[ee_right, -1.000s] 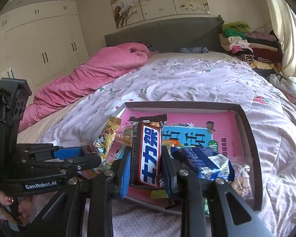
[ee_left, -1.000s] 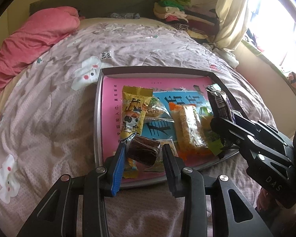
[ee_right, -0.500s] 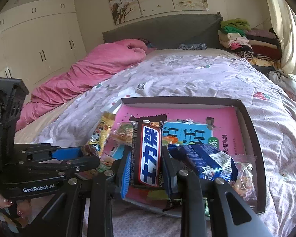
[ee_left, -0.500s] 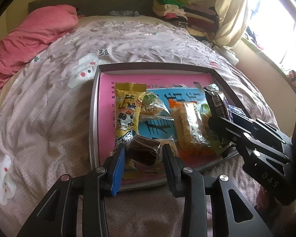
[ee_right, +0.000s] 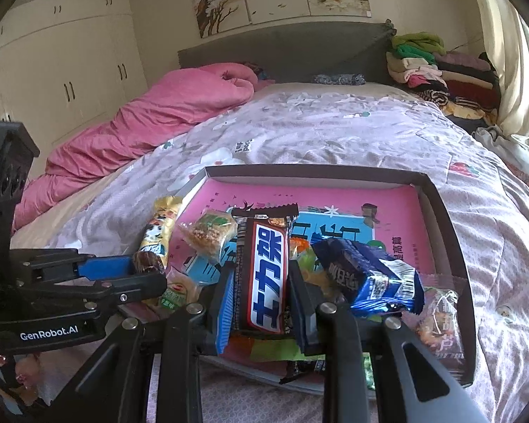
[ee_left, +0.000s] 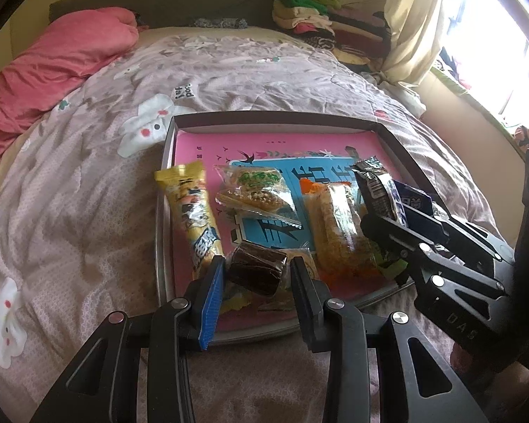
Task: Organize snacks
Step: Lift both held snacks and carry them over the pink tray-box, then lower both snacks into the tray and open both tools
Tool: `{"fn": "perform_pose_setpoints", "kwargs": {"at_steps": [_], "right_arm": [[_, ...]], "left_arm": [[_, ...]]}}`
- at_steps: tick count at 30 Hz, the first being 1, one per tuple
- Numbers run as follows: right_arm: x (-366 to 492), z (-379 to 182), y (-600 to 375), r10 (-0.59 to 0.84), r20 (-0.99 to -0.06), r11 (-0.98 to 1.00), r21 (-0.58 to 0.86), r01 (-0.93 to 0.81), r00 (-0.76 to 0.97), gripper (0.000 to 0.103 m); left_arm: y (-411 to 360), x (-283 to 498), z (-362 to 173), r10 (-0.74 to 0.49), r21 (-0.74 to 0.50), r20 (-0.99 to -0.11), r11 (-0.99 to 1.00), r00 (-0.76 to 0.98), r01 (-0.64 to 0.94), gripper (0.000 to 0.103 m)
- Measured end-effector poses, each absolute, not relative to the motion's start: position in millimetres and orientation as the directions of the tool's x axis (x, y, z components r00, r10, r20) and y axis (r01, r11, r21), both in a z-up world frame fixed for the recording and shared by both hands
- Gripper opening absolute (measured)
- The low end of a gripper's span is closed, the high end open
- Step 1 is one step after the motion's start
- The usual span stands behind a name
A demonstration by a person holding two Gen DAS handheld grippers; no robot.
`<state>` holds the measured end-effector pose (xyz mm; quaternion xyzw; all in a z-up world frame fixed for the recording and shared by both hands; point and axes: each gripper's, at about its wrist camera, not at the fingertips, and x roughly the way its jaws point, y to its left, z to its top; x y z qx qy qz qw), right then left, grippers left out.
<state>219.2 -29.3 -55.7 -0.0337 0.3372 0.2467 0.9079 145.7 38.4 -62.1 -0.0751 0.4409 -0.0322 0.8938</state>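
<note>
- The tray (ee_left: 164, 208) lies on the bed (ee_left: 88, 183), and most snacks are inside it, so the collecting looks largely done in my judgement.
- The left gripper (ee_left: 257, 275) stands at the 6 o'clock edge of the tray. Its jaws are on both sides of the brown cake (ee_left: 257, 273); whether they really press on it, I cannot tell.
- The right gripper (ee_right: 261, 282) has its jaws clenched on the chocolate bar (ee_right: 266, 275), which stands upright above the near part of the tray, at about 5 o'clock as the left camera sees it.
- The yellow packet (ee_left: 194, 211) lies at 9 o'clock, partly over the tray's left rim.
- The peanut bar (ee_left: 254, 194) lies near the centre, and the orange packet (ee_left: 338, 225) at 3 o'clock.
- The blue packet (ee_right: 370, 275) rests just beside the right jaws.
- What is left, I think: to put down the two snacks between the jaws and to arrange the packets in neat rows.
</note>
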Motion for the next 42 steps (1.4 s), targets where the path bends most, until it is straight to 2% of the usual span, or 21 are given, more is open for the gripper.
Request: {"fn": "perform_pose_setpoints", "kwargs": {"at_steps": [14,42], "right_arm": [[214.0,-57.4,-19.7,0.413,-0.626,0.868,0.051,-0.494,0.662,0.029],[211.2,-58.5,-18.5,0.429,-0.635,0.858,0.064,-0.510,0.643,0.029]], "left_arm": [[38.9,145.5,-62.1,-0.122,-0.160,-0.784,0.987,0.609,-0.008,0.038],[41.5,146.5,-62.0,-0.136,-0.186,-0.779,0.982,0.613,-0.019,0.040]]}}
